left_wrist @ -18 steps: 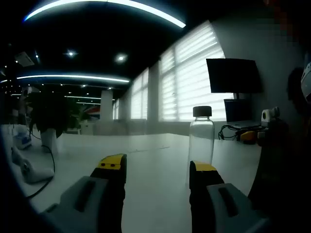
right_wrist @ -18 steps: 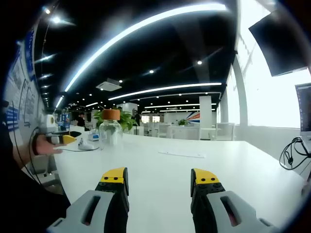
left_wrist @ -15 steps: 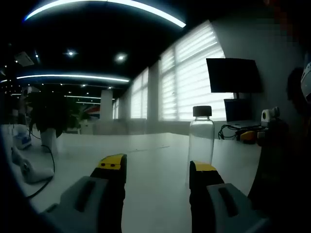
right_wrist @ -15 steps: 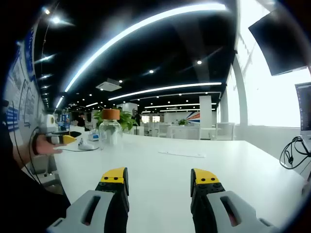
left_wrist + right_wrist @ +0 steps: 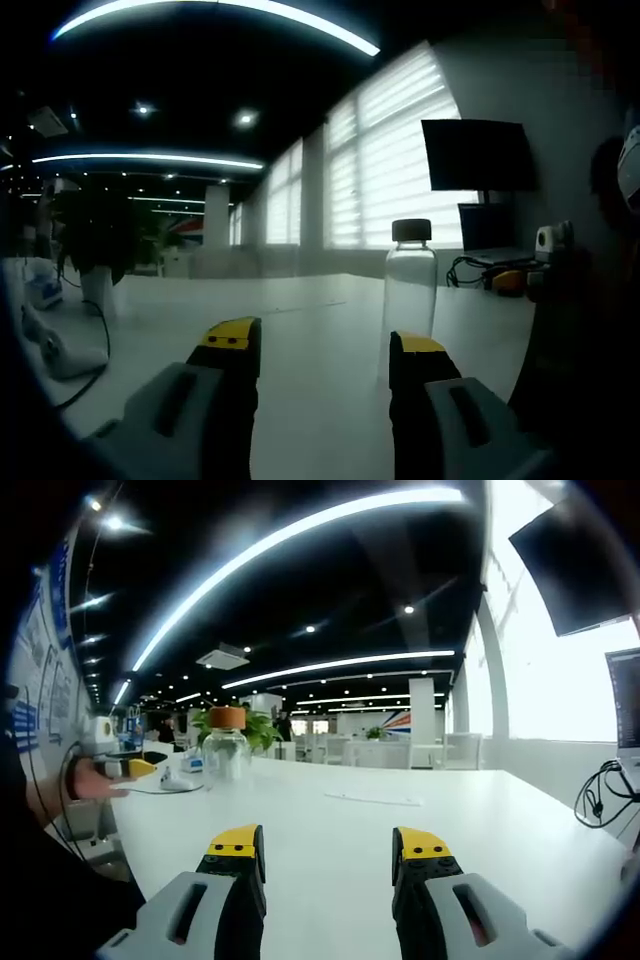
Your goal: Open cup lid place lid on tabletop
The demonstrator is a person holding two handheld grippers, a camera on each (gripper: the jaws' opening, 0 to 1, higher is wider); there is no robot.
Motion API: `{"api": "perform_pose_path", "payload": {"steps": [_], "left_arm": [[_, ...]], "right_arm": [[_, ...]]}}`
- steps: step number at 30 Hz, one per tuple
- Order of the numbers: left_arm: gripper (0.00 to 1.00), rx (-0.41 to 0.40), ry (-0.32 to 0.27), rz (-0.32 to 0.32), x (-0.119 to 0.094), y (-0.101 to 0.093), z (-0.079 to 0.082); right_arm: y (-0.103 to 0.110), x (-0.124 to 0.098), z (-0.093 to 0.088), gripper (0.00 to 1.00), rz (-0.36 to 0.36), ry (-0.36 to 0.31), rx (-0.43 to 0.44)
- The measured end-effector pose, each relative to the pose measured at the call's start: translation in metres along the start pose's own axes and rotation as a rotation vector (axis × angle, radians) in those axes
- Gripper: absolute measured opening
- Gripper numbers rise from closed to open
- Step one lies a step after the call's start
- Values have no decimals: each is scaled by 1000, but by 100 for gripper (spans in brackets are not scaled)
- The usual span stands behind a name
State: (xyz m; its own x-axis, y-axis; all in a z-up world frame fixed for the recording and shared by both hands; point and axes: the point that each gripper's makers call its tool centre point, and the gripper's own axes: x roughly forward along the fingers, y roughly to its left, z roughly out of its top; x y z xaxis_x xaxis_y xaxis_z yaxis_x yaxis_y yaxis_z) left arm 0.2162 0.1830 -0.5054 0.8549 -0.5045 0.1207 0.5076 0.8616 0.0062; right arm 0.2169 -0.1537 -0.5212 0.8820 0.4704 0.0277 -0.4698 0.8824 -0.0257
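The bottle (image 5: 411, 285) is seen standing upright on the white bench (image 5: 320, 330), right of centre in the left gripper view, just above the yellow tip of that view's right-hand jaw. Its dark lid (image 5: 412, 230) is still screwed on top. The left tool (image 5: 322, 345) is held released, jaws spread with bare bench between them, and nothing is gripped. Whether the jaw tip is touching the glass cannot be told; it looks near, with the bottle just behind it.

In the right gripper view the same bottle (image 5: 225, 752) is picked out small in the left middle of the frame, its lid (image 5: 227, 716) showing orange-brown here, well apart from the right tool (image 5: 328, 845), which is also spread wide and empty. The other tool, held in a hand (image 5: 98, 777), is seen at the far left edge.

No step of the opening has been started, it is judged. The bottle looks light, tall and clear, so it could be tipped if the body is nudged by a jaw before it is clamped. If the lid is twisted with the body loosely held, the whole bottle may be spun on the smooth bench. A cable (image 5: 85, 360) lies at lower left and could be snagged.
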Motion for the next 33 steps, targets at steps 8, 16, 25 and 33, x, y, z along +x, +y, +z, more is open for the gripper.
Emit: {"api": "perform_pose_path", "payload": {"steps": [8,16,25,33], "left_arm": [[47,0,1,0,-1,0,-1],[47,12,2,-4,-1,-2,0],[44,-23,-10,-22,-2,-5,3],[47,-11,-9,-14,-3,-2,2]], "right_arm": [[1,0,0,45,1,1,-3],[1,0,-1,45,0,3,-1],[2,1,-1,45,1,2,-1],[1,1,-1,45,-1,2,-1]]}}
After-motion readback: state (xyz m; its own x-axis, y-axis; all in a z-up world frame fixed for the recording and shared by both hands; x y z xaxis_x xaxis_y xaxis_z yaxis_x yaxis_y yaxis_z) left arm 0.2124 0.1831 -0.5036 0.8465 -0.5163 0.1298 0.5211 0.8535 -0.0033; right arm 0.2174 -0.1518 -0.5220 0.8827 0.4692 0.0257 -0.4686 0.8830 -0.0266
